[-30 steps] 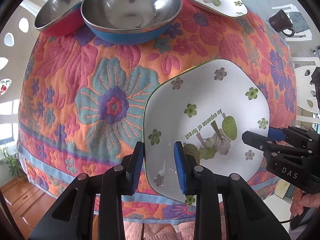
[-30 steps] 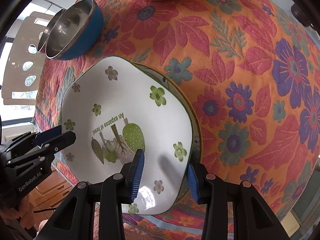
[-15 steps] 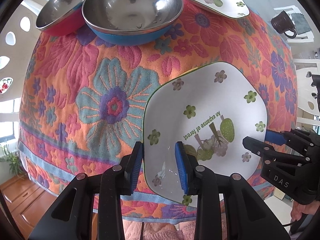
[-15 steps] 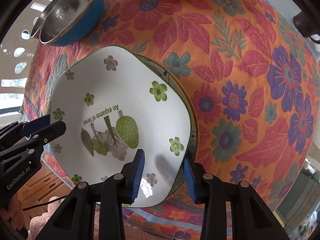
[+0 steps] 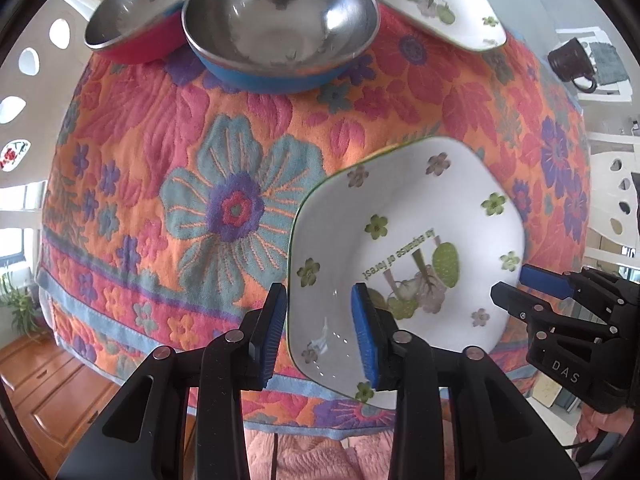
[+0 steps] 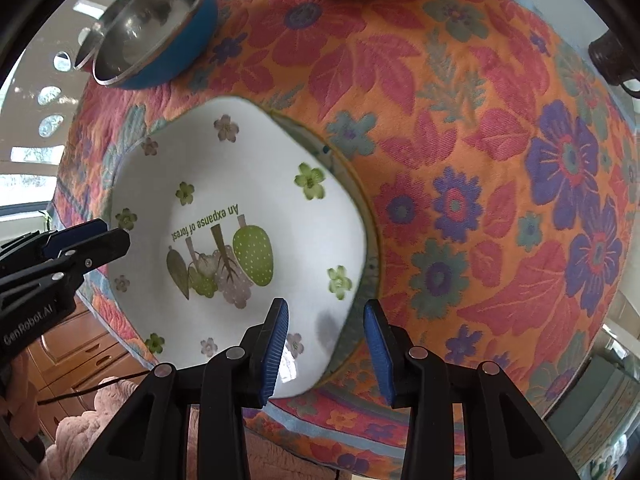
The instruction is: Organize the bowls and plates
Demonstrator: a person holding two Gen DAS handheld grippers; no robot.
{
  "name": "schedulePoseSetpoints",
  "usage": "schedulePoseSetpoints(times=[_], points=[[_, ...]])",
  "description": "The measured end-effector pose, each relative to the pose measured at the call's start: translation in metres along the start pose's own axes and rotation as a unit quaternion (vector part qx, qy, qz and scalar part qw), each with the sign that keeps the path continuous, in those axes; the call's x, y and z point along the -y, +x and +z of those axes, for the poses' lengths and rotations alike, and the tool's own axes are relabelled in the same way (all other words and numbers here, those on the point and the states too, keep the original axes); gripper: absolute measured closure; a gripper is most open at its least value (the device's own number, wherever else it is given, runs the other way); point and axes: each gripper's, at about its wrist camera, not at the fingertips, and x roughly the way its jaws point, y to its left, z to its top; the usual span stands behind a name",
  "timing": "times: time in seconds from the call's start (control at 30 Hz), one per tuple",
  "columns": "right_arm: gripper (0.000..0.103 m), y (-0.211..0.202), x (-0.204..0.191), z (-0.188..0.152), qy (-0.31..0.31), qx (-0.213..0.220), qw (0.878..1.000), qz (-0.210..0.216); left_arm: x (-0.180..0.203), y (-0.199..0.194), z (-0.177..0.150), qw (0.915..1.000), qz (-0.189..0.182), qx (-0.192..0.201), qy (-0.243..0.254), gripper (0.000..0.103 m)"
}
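Bright daylight, fisheye-bent edges, dark vignette corners, slight motion blur

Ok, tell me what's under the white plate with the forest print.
Under the white plate another plate's rim peeks out along its right edge. The rest of that lower plate is covered, so its pattern cannot be seen.

A white plate point(image 5: 404, 240) with green flowers, a green rim line and green lettering is seen at lower right. The tablecloth point(image 5: 224, 184) is patterned in orange, red, teal and purple flowers. At the top, steel bowls are coloured blue point(image 5: 280, 28) and red point(image 5: 136, 12) outside.
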Motion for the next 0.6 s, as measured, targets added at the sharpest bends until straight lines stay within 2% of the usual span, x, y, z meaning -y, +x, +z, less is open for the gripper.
schedulePoseSetpoints(times=[0.23,0.4,0.6], points=[[0.065,-0.052,0.026,0.01,0.007,0.046,0.999,0.01,-0.002,-0.055,0.03,0.9991,-0.002,0.041,0.008,0.072],[0.064,-0.106,0.05,0.029,-0.002,0.101,0.995,0.02,0.003,-0.097,0.072,0.9958,0.004,0.088,0.024,0.072],[0.062,-0.158,0.063,0.06,-0.006,0.16,0.986,0.04,0.016,-0.115,0.123,0.9935,0.002,0.111,0.027,0.071]])
